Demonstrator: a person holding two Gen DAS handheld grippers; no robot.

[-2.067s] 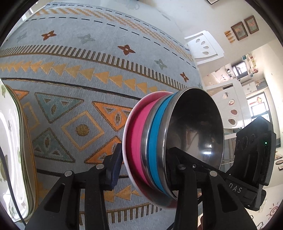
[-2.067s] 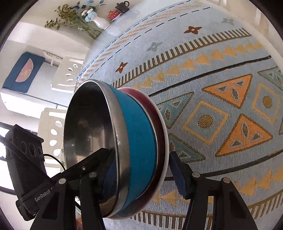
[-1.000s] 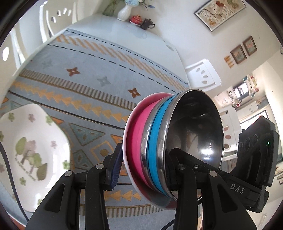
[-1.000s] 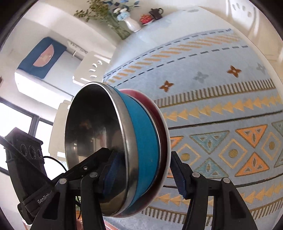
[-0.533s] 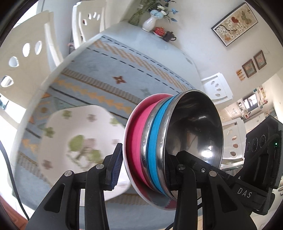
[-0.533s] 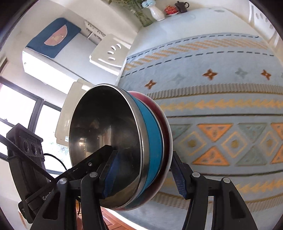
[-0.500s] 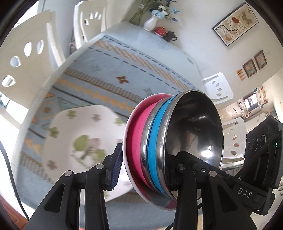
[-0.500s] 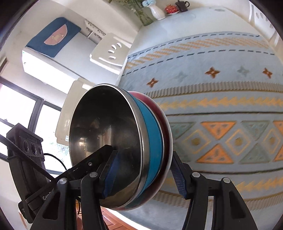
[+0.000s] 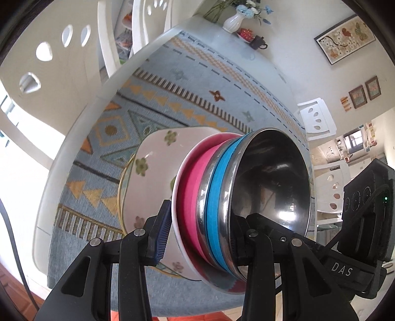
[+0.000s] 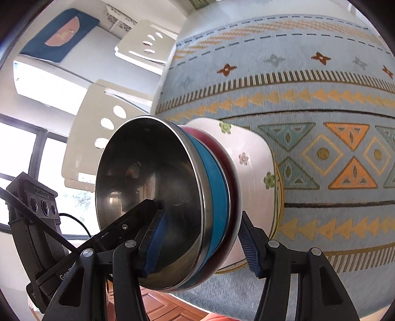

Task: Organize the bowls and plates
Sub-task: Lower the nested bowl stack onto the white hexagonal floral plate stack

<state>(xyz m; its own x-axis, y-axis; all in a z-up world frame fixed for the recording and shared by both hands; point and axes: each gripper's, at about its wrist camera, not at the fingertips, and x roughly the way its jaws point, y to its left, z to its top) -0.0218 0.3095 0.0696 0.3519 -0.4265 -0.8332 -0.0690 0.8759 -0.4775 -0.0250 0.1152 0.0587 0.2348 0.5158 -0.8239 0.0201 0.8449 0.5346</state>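
Note:
A stack of bowls, steel inside, with a blue-sided one (image 9: 217, 197) nested in a pink one (image 9: 192, 195), is held in the air between both grippers. My left gripper (image 9: 200, 237) is shut on one side of its rim. My right gripper (image 10: 202, 244) is shut on the opposite side, where the stack's blue side (image 10: 217, 195) also shows. Behind and below the stack lies a white plate with flower prints (image 9: 153, 158) on the patterned tablecloth; it also shows in the right wrist view (image 10: 254, 172). The stack hides part of the plate.
The table (image 9: 81, 123) has a blue cloth with orange triangles (image 10: 321, 103). White chairs (image 9: 49, 61) stand around it. A vase with flowers (image 9: 234, 19) and a small teapot (image 9: 258, 45) stand at the far end. The near table edge is close below.
Both grippers, still holding the bowl stack, have moved back towards the near table edge and over the flowered plate, which now sits right behind the stack.

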